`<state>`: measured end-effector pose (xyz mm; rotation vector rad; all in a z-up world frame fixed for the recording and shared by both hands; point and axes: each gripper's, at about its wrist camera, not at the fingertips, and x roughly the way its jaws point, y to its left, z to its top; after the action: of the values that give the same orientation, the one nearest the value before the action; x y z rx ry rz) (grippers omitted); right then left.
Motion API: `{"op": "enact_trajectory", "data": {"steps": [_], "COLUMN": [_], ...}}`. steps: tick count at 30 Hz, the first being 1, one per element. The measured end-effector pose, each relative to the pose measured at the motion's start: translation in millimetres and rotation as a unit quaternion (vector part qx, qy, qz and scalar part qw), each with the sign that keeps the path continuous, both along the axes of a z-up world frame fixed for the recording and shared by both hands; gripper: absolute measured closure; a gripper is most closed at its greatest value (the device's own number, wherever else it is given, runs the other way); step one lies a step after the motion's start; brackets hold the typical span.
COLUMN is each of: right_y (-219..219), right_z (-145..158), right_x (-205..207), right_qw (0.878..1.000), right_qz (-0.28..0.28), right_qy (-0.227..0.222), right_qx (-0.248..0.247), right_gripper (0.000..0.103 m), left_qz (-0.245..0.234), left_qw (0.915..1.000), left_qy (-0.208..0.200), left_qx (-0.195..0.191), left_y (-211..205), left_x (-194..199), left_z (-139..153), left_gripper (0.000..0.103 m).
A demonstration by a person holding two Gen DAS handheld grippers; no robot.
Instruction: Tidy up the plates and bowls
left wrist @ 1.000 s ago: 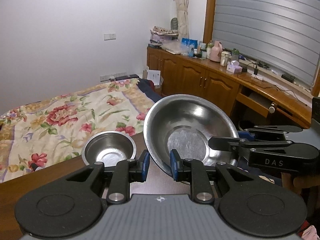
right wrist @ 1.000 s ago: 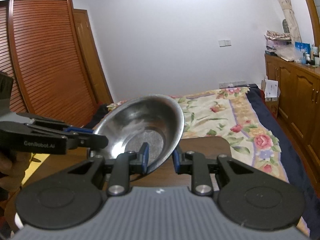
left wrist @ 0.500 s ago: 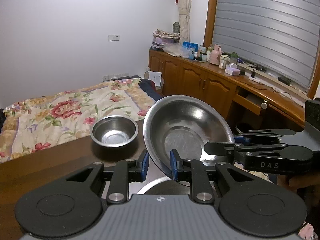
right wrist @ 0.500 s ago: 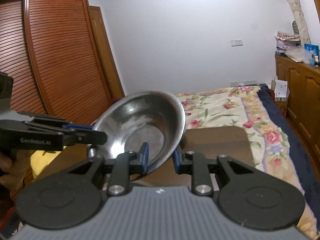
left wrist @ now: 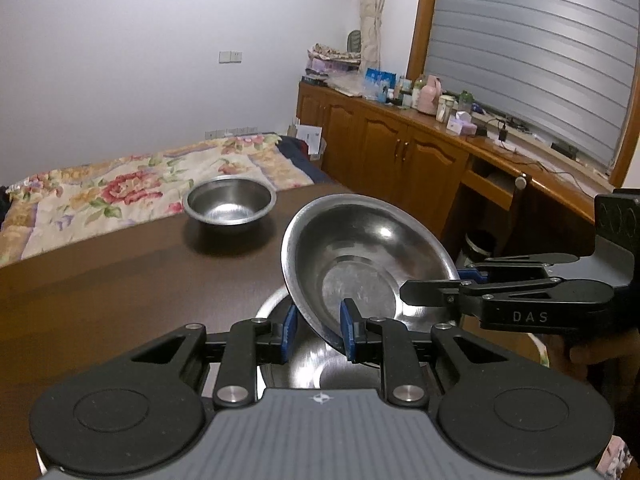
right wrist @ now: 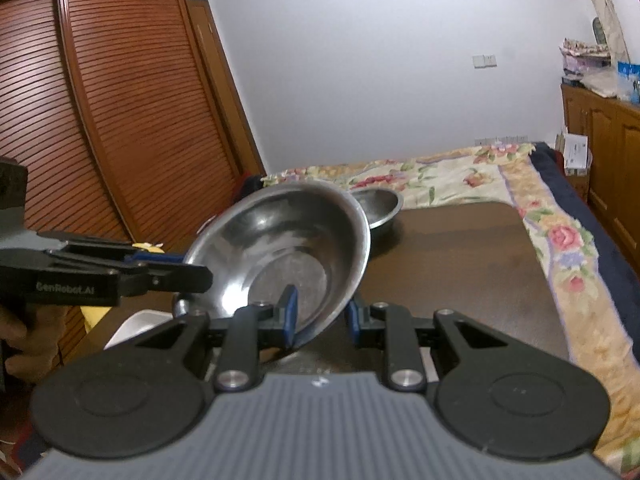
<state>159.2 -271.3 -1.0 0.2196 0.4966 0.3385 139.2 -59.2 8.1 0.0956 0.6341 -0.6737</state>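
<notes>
You are clamping the large steel bowl (left wrist: pixel 360 256) by its rim from both sides: your left gripper (left wrist: pixel 318 330) is pinching the near edge, your right gripper (right wrist: pixel 320 314) the opposite one. The bowl is hanging tilted just above another steel basin (left wrist: pixel 304 364) on the brown surface (left wrist: pixel 120 280). Level it, centre it over the basin, and lower both hands together before releasing. A small bowl (left wrist: pixel 229 204) is sitting well apart, farther back.

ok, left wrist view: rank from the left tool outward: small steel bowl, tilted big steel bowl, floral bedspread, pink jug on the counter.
1. tilted big steel bowl, rim in the tool
2. small steel bowl, left, on the table
3. floral bedspread, beyond the table
4. pink jug, far right counter
</notes>
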Motion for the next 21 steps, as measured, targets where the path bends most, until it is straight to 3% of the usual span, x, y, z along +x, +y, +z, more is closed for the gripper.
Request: {"op": "enact_trajectory", "data": {"steps": [21], "right_y": [14], "right_z": [-27], "right_x": [-8], "right_qw": [0.999], "right_qz": [0.010], "right_qy": [0.037], "right_qx": [-0.025], "right_gripper": [0.083], "left_qz": [0.005], "left_qw": [0.9990], "left_qy": [0.022], "left_qx": [0.038], "left_y": [1], "left_x": [-7], "left_z": [-39], "left_gripper": [0.077]}}
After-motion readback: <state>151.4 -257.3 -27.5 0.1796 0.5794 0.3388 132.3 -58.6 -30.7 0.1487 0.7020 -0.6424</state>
